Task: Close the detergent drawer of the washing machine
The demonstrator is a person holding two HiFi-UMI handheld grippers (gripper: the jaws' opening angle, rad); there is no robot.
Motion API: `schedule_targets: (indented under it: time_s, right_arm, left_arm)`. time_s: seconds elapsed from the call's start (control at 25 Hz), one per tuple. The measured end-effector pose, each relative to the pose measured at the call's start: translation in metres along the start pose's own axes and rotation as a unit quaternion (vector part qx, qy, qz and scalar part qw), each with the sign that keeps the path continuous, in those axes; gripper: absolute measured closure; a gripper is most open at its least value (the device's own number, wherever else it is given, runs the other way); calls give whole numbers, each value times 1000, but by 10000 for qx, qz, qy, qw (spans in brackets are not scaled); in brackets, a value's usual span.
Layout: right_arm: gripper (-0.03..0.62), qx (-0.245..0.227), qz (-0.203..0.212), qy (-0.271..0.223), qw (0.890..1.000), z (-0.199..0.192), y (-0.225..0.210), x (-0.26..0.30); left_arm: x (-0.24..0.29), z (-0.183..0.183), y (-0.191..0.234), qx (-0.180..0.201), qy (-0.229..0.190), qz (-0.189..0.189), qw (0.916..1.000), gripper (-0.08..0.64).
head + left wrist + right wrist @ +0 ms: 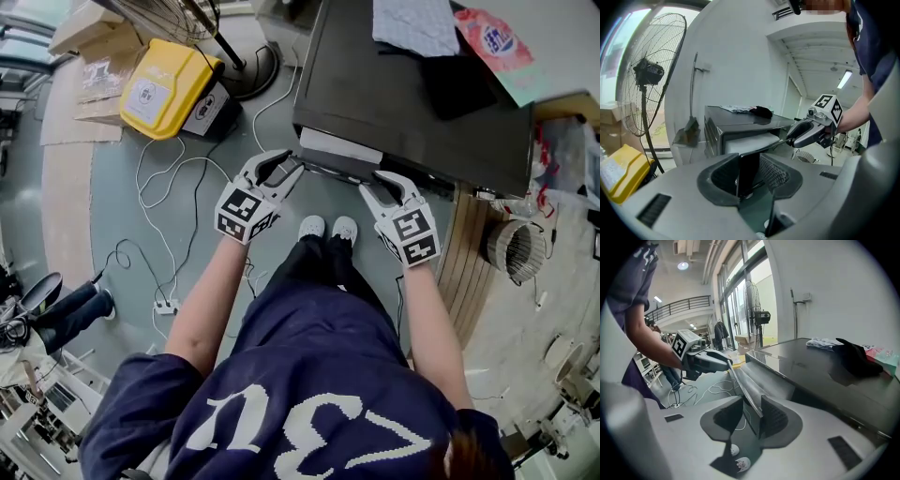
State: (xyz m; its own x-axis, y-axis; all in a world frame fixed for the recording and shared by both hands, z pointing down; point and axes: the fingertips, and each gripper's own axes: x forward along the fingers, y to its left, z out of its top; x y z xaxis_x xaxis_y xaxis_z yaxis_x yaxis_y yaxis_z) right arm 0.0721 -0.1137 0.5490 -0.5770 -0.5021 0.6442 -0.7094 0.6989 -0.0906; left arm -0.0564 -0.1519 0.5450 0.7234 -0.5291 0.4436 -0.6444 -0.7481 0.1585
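The dark washing machine (pixel 403 103) has its detergent drawer (pixel 339 145) pulled out, white inside, with a long dark front panel (pixel 337 172). My left gripper (pixel 286 167) is at the panel's left end. In the left gripper view that gripper (pixel 750 174) is open, and the panel (pixel 765 147) lies slantwise between its jaws. My right gripper (pixel 380 183) is at the panel's right end. In the right gripper view it (pixel 752 420) is open too: the thin panel (pixel 742 384) lies against the right pad, with a gap on the left.
A yellow case (pixel 169 86), a fan base (pixel 248 70), white cables (pixel 169 216) and a power strip (pixel 166 306) lie on the floor at left. Cloths (pixel 417 23) and a pink packet (pixel 492 37) lie on the machine. A ribbed hose (pixel 514 248) lies at right.
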Motion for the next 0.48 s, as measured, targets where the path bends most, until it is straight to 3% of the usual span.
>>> schedule_targets:
  time_s: [0.12,0.32,0.4,0.48]
  right_arm:
    - [454,-48,-64,-132,9999,1,-4,0]
    - [382,409,-380,-521,9971,-5,-20,-20]
    - [383,513,-453,-382,9969,-20,-23,-23]
    - [439,552,-568,-231,9966,-32,-23,-24]
  left_arm:
    - [1,2,2,57,9,4,10000,414]
    - [3,2,3,77,-3,5,10000,414]
    - [4,2,4,66,-15,33,10000,414]
    - [5,2,6,43,-39,79,10000,413]
